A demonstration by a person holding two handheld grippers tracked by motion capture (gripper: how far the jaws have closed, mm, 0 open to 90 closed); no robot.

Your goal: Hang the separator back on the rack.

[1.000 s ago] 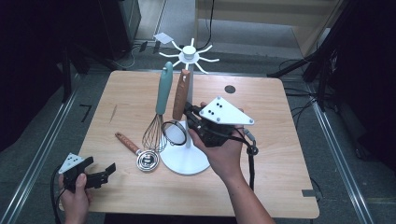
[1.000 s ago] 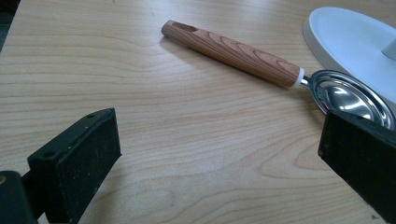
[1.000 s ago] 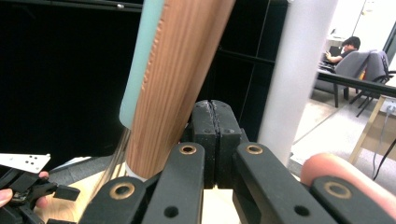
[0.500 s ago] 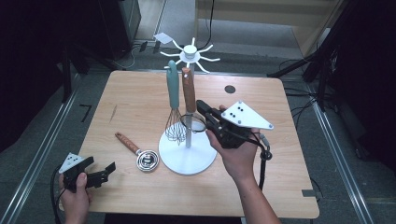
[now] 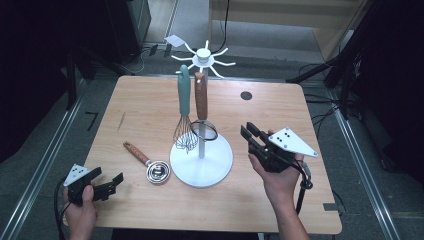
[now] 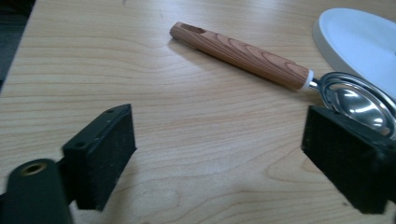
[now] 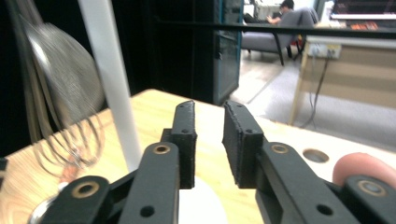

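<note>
Our right gripper [image 5: 251, 134] has its jaws a narrow gap apart with nothing between them; they have just been opening, and in the right gripper view [image 7: 208, 140] the two black pads stand parallel with bare air in the slot. It hovers just to the right of the white stand [image 5: 201, 159], its tips pointing toward the stand's pole [image 7: 109, 79] without touching it. On that stand hang a whisk [image 5: 184, 115] with a teal handle and a small sieve [image 5: 202, 117] with a brown wooden handle, side by side, the sieve's mesh ring close against the pole; in the right gripper view both show blurred at the left. Our left gripper [image 5: 106, 186] sits at the near left corner of the table [image 5: 150, 100], its jaws spread wide and empty, though they have just been closing a little. In the left gripper view [image 6: 219, 154] the pads frame bare wood, and beyond them lies a measuring spoon [image 6: 261, 60] with a wooden handle, flat on the table, its metal bowl just beside the stand's round base [image 6: 359, 37]. From the high view that spoon [image 5: 147, 162] lies between our left gripper and the stand, apart from both grippers.
</note>
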